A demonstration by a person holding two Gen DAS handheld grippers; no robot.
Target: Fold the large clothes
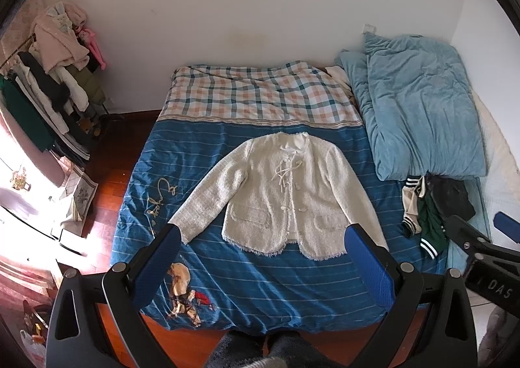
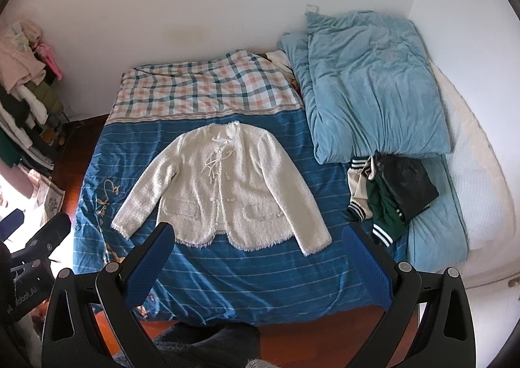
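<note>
White jacket point(image 1: 286, 192) flat on the bed point(image 1: 227, 277), one cuff hidden behind the left tool point(image 1: 261, 236), both tools held high, right tool point(image 2: 258, 234) and left fingers wide apart, empty

You look down on a bed point(image 1: 208, 270) covered by a blue striped quilt with a checked band point(image 1: 256, 95) at its far end. A rumpled light-blue duvet point(image 1: 419, 111) lies along the right side, touching a small heap of dark, green and striped clothes point(image 1: 432, 205) just in front of it. At your left a crowded clothes rack point(image 1: 55, 82) stands on the red wooden floor point(image 1: 110, 179) against the white wall point(image 1: 260, 4).
</note>
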